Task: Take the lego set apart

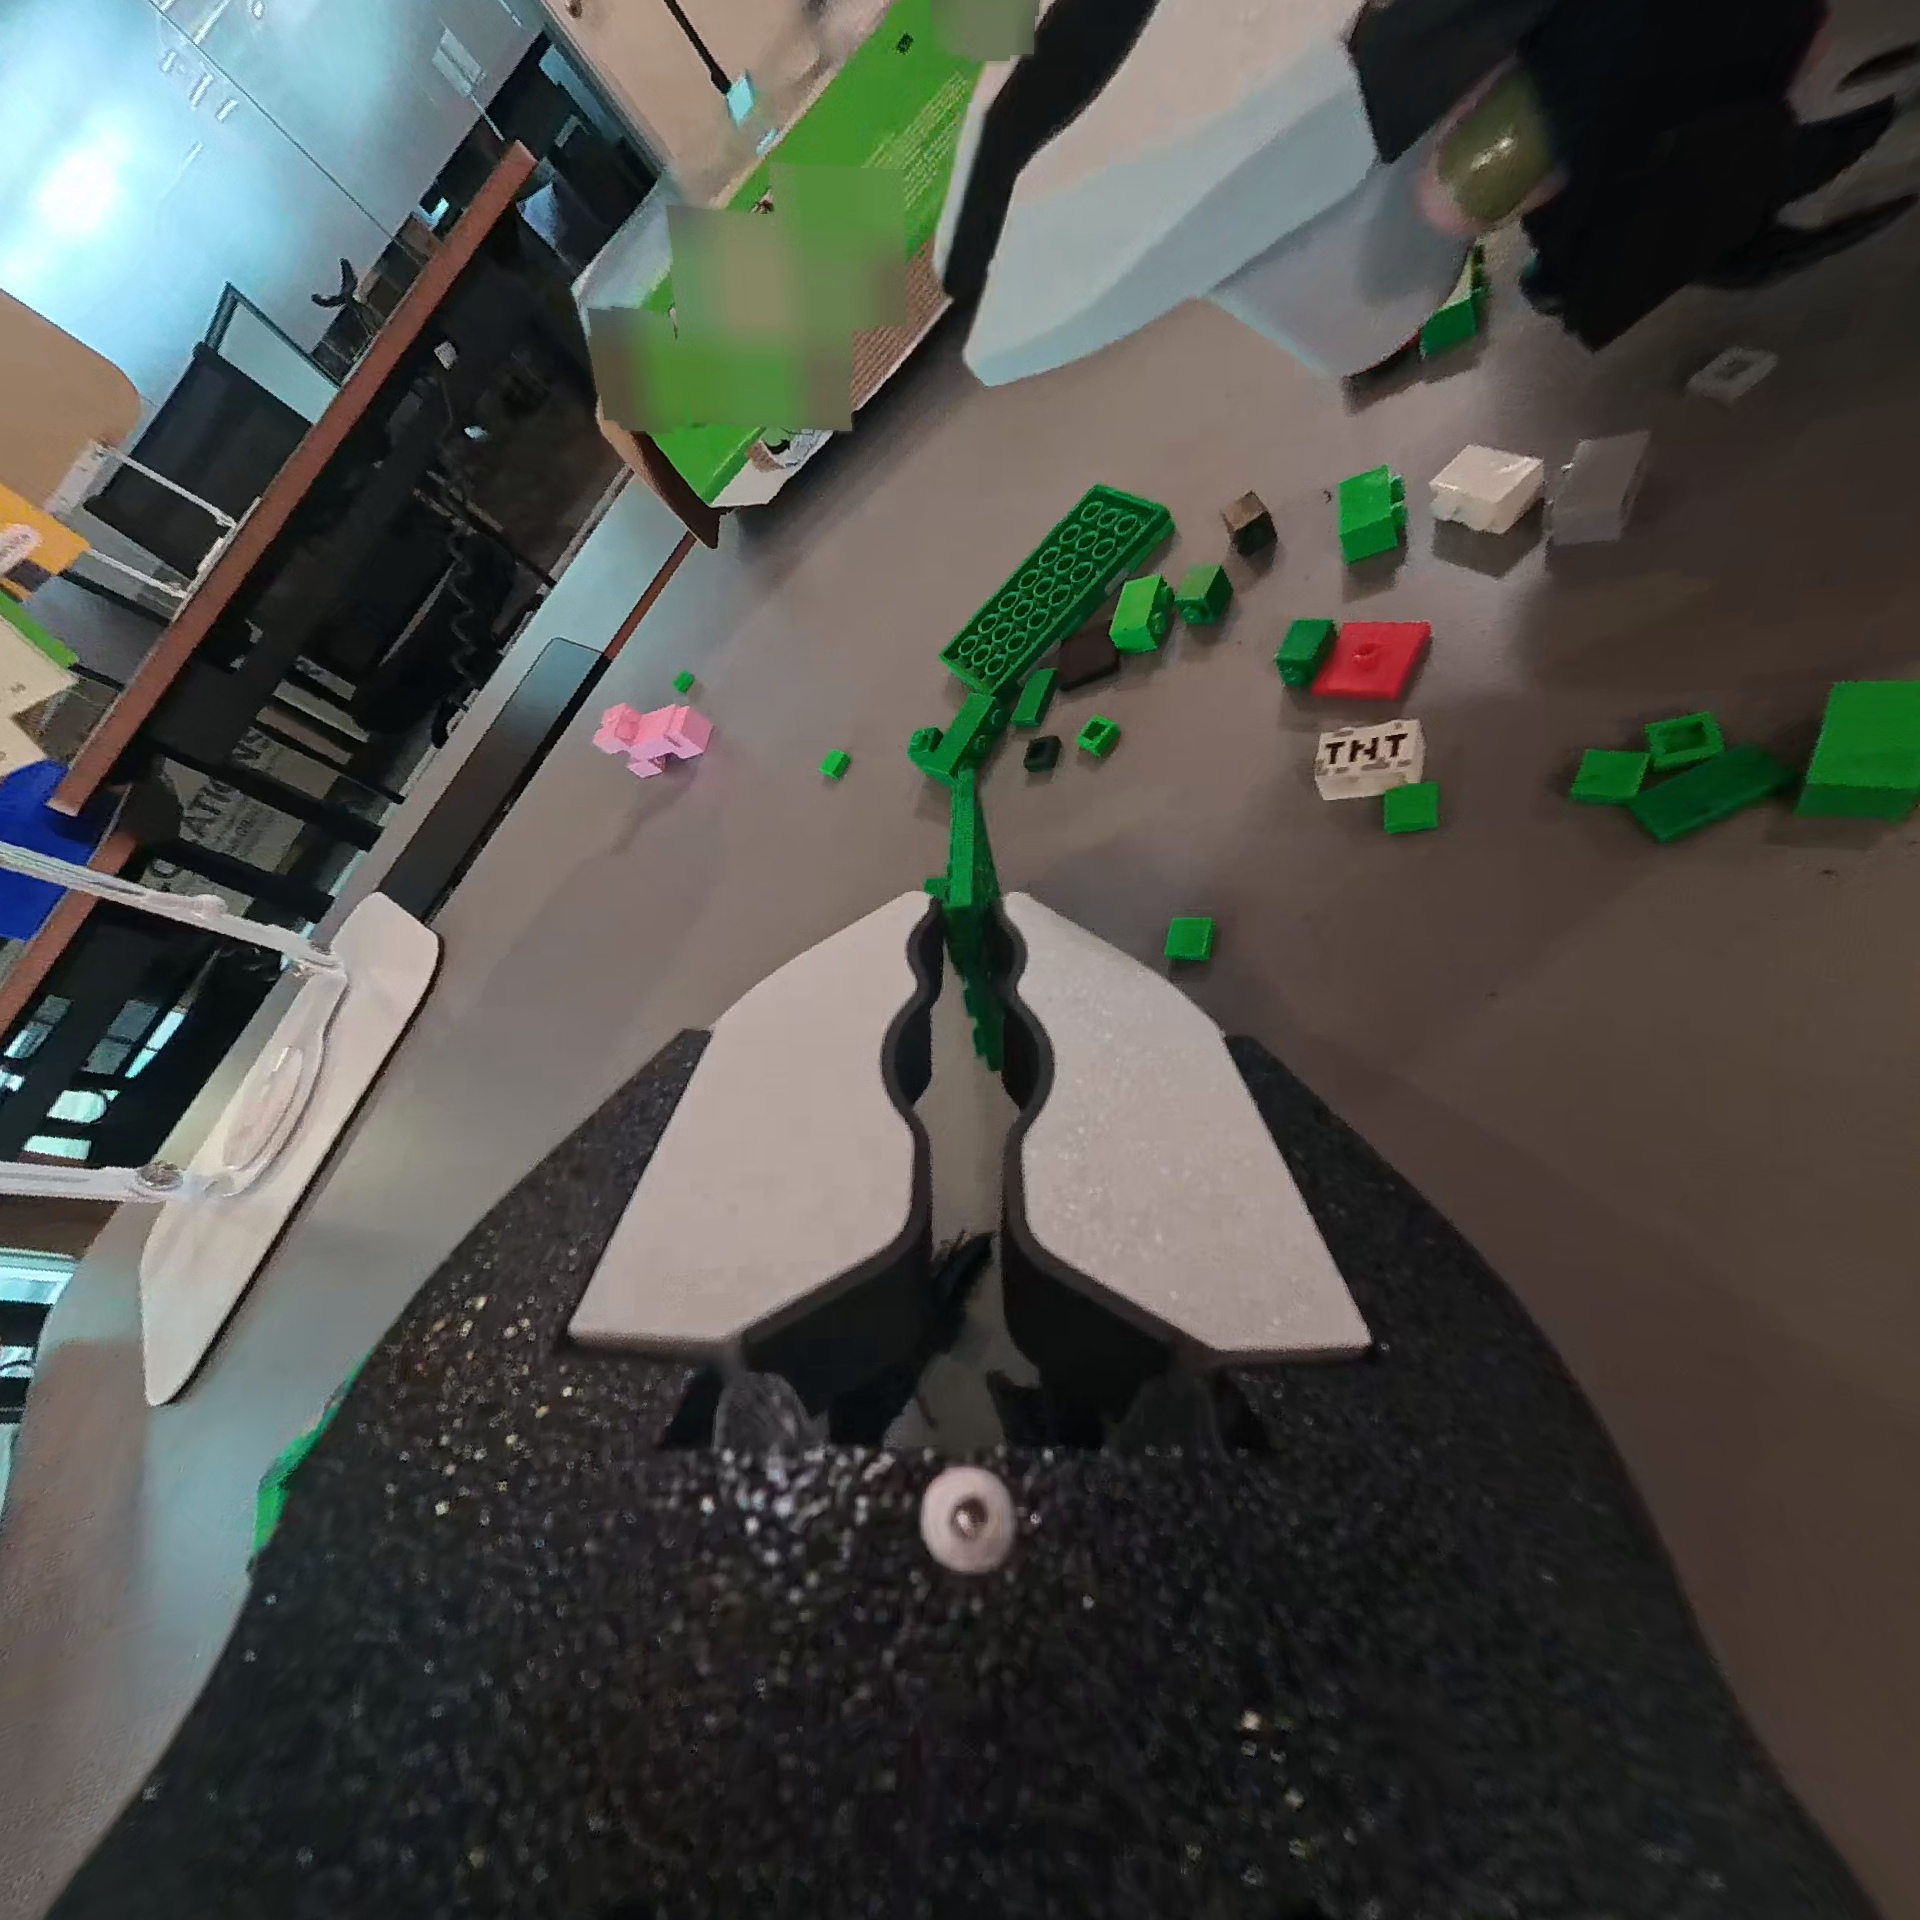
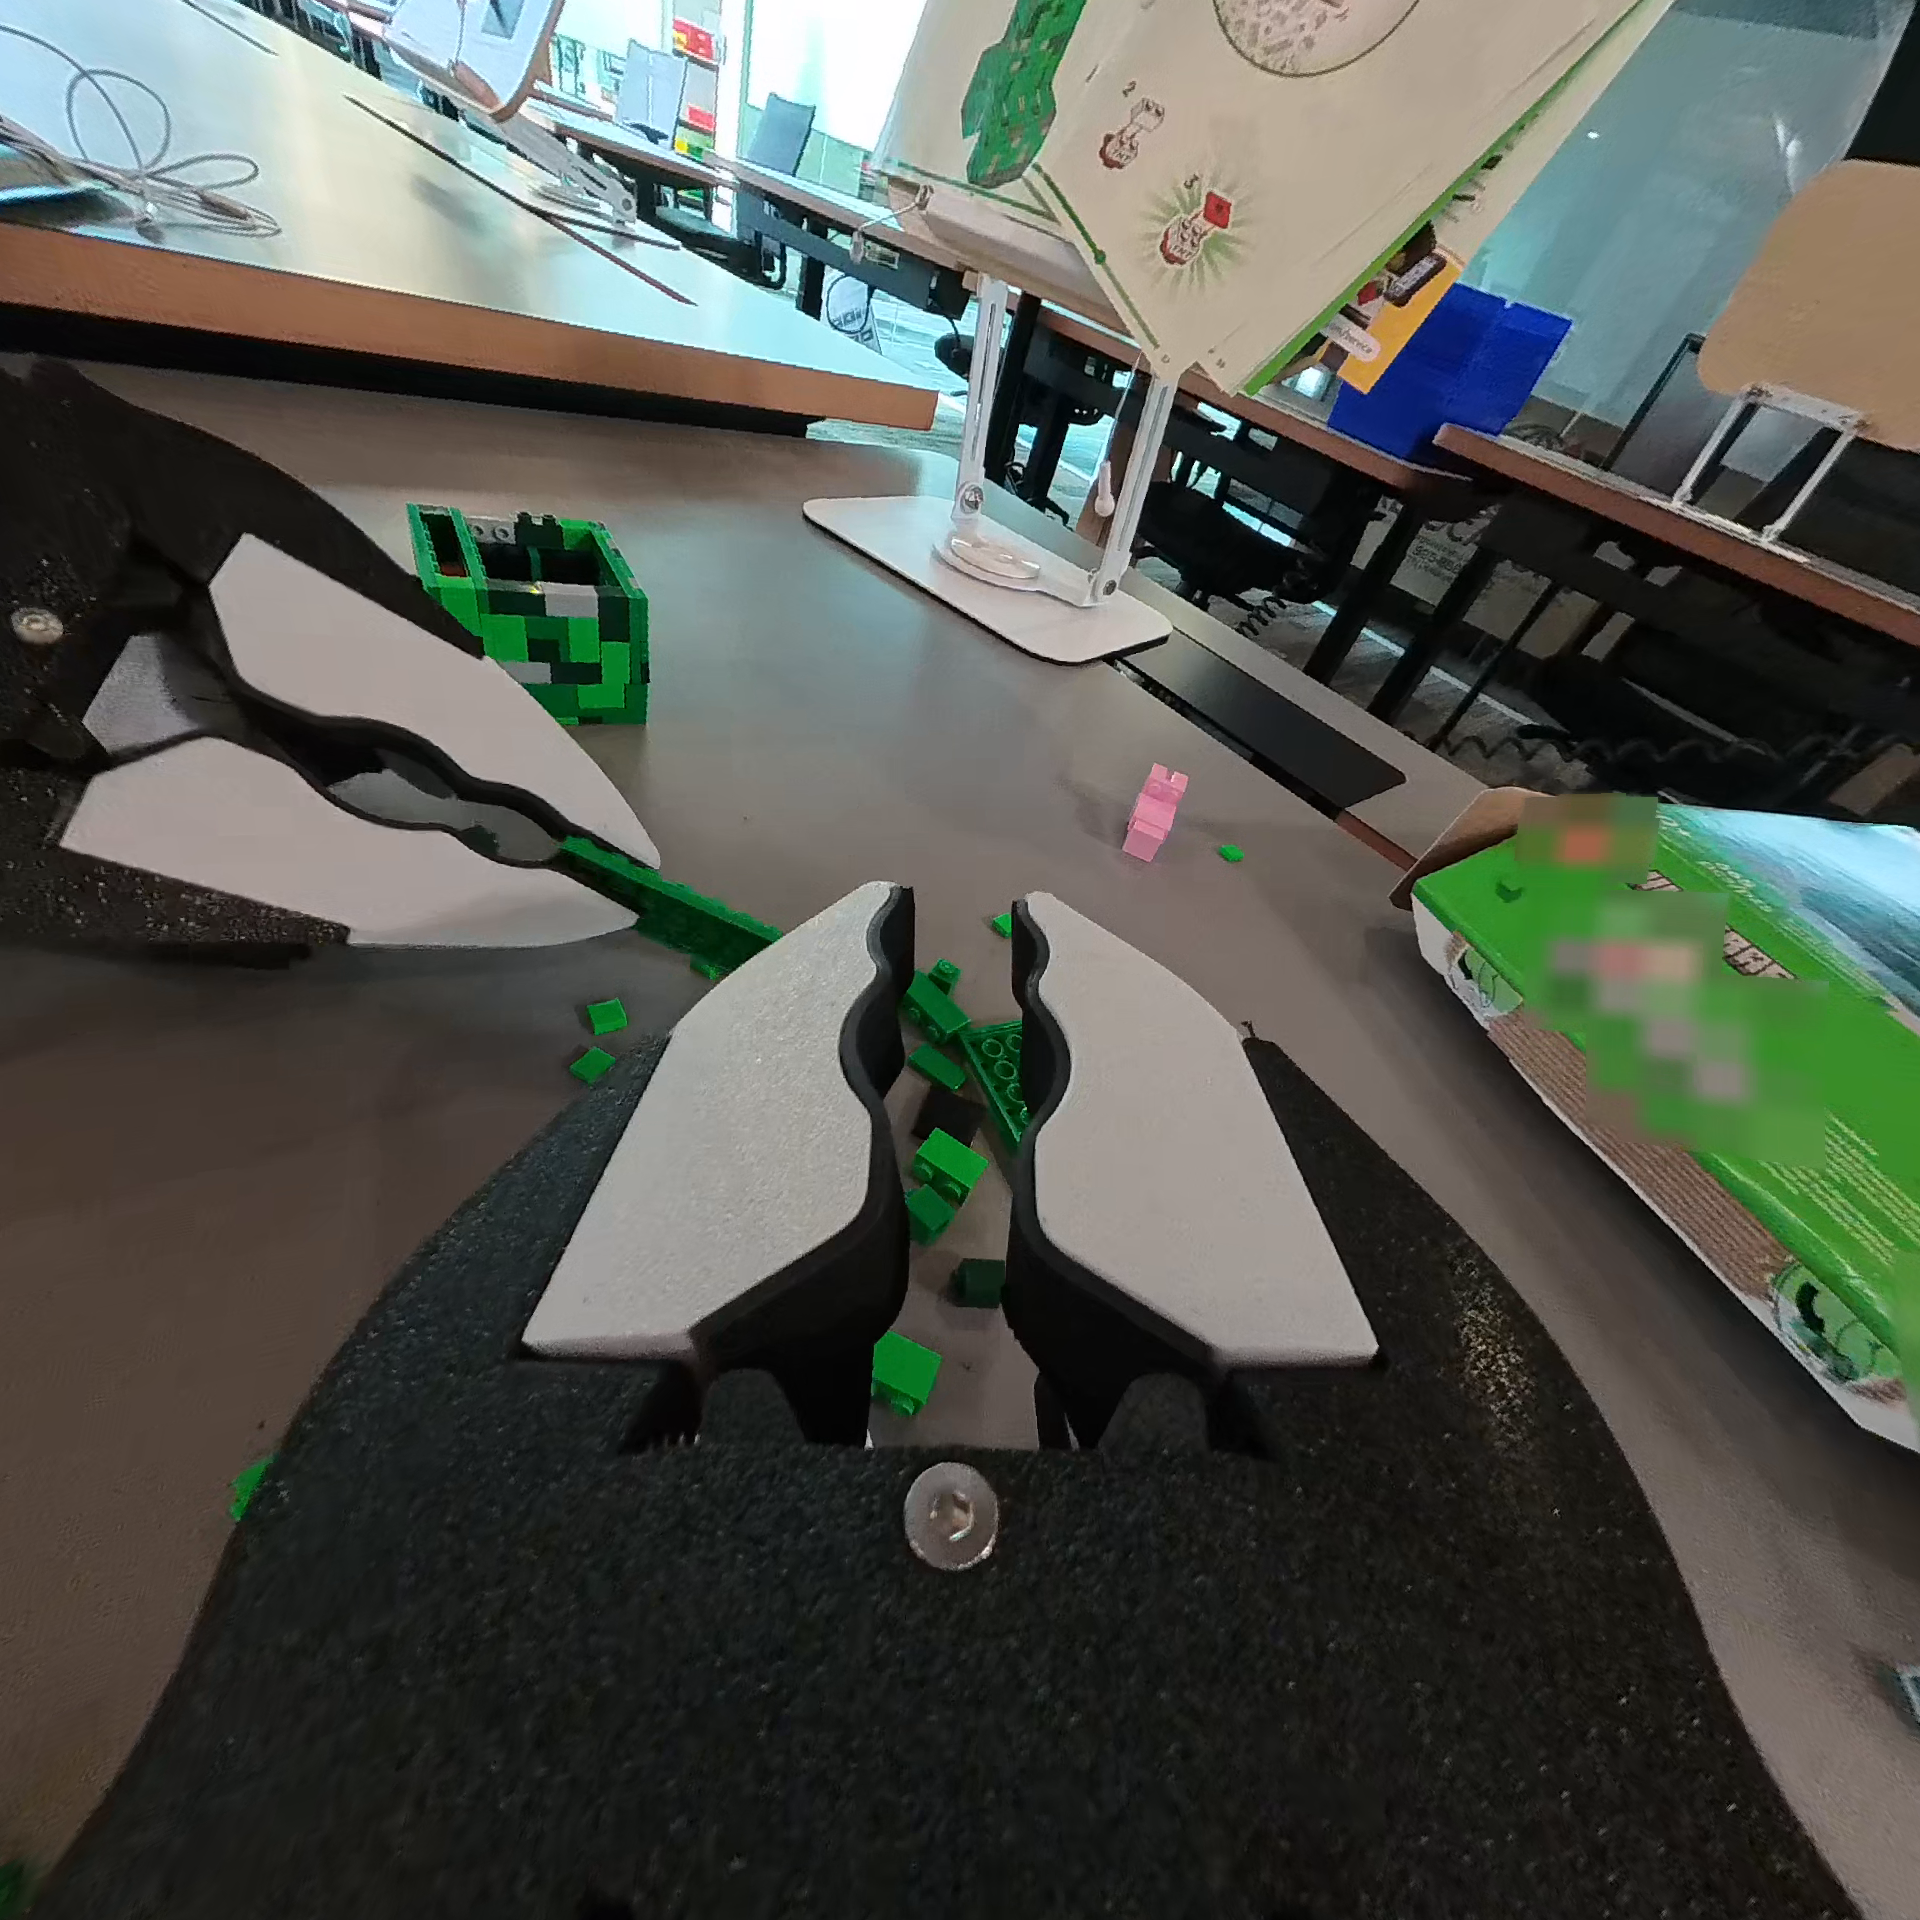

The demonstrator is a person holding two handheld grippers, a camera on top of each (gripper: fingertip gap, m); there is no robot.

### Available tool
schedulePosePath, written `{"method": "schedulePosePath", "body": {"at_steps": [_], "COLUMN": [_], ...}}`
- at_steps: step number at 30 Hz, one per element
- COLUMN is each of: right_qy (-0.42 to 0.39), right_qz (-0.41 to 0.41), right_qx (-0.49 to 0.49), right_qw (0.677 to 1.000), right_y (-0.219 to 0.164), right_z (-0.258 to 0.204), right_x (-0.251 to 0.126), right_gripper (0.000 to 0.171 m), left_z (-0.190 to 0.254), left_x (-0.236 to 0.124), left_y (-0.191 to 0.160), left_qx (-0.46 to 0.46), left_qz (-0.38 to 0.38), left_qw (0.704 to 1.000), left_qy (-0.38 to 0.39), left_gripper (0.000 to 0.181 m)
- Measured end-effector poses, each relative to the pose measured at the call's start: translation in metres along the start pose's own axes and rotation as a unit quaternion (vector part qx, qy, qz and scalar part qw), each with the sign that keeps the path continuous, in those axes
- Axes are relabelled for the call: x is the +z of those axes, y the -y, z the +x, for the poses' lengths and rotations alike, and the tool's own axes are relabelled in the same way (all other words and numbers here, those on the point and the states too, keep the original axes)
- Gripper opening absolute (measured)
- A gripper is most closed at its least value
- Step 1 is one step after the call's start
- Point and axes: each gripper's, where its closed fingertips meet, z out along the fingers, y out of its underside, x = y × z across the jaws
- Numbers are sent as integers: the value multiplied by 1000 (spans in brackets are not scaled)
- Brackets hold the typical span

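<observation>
Left wrist view: left gripper [image 1: 971, 935] clamps a green plate strip [image 1: 971, 883]; right gripper [image 2: 961, 914], parted and empty, should next pinch off its far end.

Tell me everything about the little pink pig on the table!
The pink pig is a tiny blocky toy that looks like shiny plastic bricks, all pale pink with a boxy body and head. It sits alone on the grey table, between the white stand and the green box. Nothing holds it; neither claw is near. One small green piece lies close beside it without touching.
</observation>
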Motion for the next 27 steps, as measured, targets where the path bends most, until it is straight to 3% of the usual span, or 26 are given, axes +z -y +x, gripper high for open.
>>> {"method": "schedulePosePath", "body": {"at_steps": [12,16,19,22,27], "right_qy": [-22,-38,-49,-69,-37], "right_qz": [-8,20,42,74,93], "right_qx": [-2,10,0,14,68], "right_qw": [1000,999,998,995,993], "right_y": [-2,10,23,42,76], "right_z": [9,16,21,28,4], "right_x": [-1,-7,-14,-28,-56], "right_gripper": [17,32,46,58,94], "left_z": [-3,-14,-18,-16,-8], "left_x": [-2,-11,-11,-6,7], "left_y": [1,17,17,14,6], "left_qx": [-49,-80,-79,-90,-89], "left_qz": [-3,33,22,-13,-86], "left_qw": [999,996,997,996,992], "left_qy": [-21,-5,10,11,9], "left_gripper": [24,39,61,96,136]}}
